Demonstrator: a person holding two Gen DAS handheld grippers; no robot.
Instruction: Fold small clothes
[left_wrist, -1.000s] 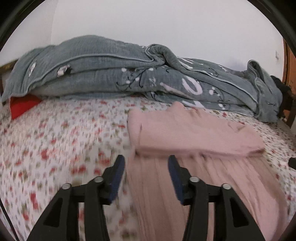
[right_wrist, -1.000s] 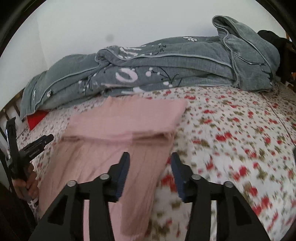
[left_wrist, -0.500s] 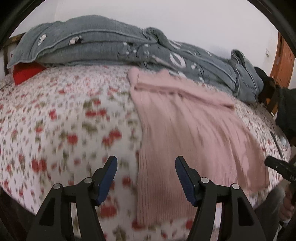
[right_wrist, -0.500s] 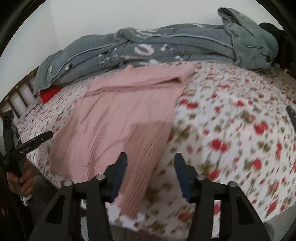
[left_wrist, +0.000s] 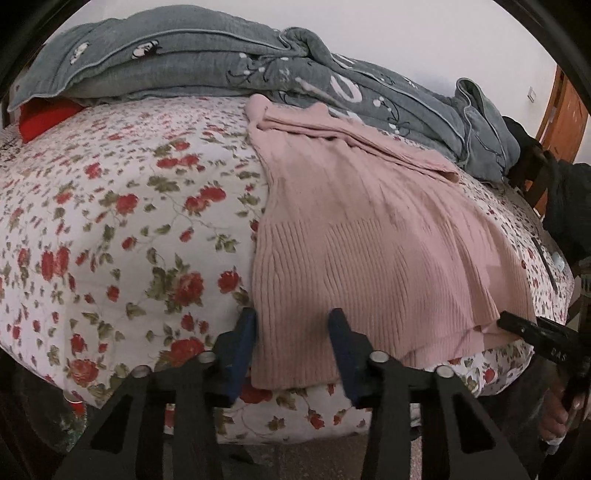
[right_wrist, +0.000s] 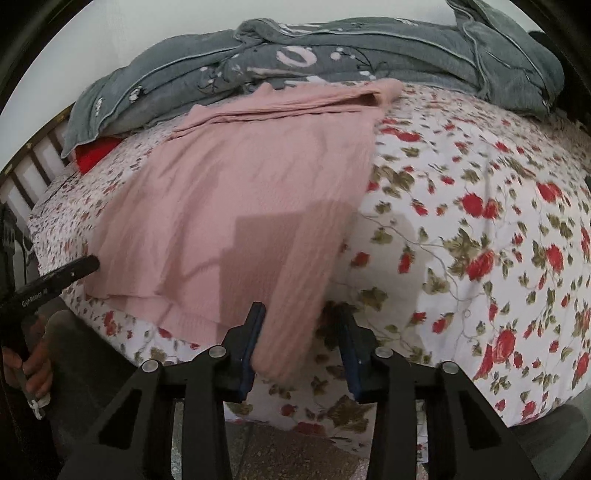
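Left wrist view: we see the pink knit garment spread on the floral bed, its hem at the near edge. Our left gripper and right gripper have just been closing, jaws still apart, each straddling a hem corner.

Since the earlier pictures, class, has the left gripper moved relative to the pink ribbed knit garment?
Yes. The left gripper has drawn back from the garment's far fold to its near hem at the bed edge; its jaws have just been closing, hem corner between them.
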